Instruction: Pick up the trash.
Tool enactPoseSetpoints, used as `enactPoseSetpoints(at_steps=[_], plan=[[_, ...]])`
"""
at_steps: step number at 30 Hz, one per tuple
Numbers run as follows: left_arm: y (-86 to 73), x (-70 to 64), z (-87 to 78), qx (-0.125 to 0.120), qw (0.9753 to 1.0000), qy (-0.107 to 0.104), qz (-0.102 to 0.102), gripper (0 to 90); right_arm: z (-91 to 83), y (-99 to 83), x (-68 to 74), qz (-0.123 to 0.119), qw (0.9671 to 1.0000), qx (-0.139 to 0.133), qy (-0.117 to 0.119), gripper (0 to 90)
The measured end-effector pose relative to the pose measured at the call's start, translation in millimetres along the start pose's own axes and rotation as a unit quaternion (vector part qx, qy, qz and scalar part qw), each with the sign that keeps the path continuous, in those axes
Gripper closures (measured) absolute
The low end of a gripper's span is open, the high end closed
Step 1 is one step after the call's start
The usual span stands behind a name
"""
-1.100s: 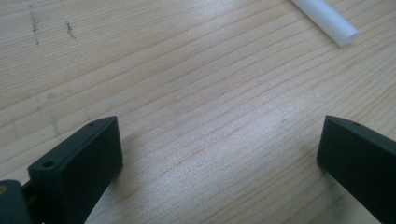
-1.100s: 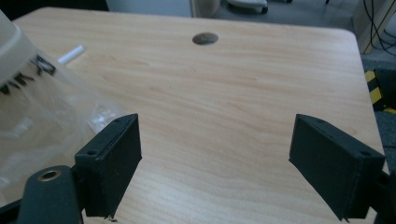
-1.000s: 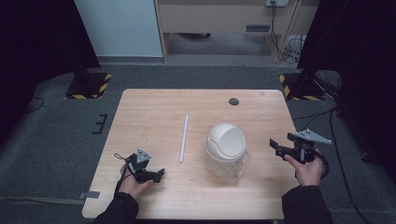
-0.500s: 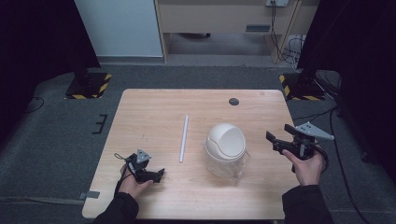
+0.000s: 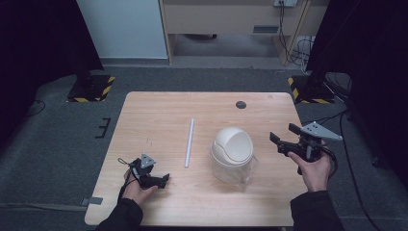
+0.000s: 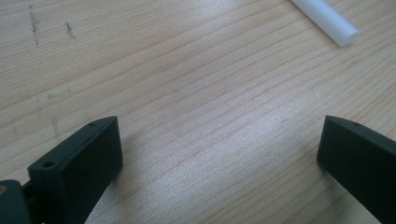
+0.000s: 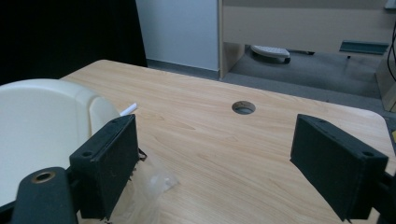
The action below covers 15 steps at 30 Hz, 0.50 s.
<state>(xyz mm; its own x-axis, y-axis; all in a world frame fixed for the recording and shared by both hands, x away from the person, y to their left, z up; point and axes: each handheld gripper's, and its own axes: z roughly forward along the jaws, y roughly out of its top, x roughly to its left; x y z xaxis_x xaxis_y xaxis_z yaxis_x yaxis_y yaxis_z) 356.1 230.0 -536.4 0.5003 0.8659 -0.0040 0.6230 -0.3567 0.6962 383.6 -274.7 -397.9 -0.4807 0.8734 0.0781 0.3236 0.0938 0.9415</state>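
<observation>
High view is showing the bin (image 5: 232, 153) sitting on the table (image 5: 159, 115), right of centre and toward the near edge. It is a cream plastic tub with a domed swing lid, smooth and rounded, and a clear, crinkly liner is showing around its base. Just right of it the right gripper (image 5: 285, 140) is hovering off the table, pointing left at the bin, its fingers (image 7: 108, 163) standing wide apart and gripping nothing. In my judgement the reach toward the bin is the step in hand; the next move is calling for the gripper to travel left and close on the lid or the rim, and the slick curved dome may be hard to pinch.

Left of the bin a white tube (image 5: 189, 142) is lying flat, slim, straight and matte, running near to far. At the near left the left gripper (image 5: 162, 180) is resting low over the pale wood, its fingers (image 6: 79, 163) also spread wide and empty, with the tube's near end just beyond them. A round cable hole (image 5: 240, 104) is sitting at the far side of the table.
</observation>
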Motion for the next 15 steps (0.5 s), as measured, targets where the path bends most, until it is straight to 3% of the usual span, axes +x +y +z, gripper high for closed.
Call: enactPoseSetpoints(at_steps=[5,9,15], plan=[[0.0,0.0,0.0,0.000,1.0000,0.000,0.000,0.0,2.9,4.7,8.9,0.001,0.9998,-0.007,0.017,15.2],[0.0,0.0,0.0,0.000,1.0000,0.000,0.000,0.0,9.3,7.8,19.8,-0.012,0.9994,-0.001,0.033,15.2],[0.0,0.0,0.0,0.000,1.0000,0.000,0.000,0.0,23.6,4.8,33.6,-0.006,0.9981,0.007,0.061,16.3]])
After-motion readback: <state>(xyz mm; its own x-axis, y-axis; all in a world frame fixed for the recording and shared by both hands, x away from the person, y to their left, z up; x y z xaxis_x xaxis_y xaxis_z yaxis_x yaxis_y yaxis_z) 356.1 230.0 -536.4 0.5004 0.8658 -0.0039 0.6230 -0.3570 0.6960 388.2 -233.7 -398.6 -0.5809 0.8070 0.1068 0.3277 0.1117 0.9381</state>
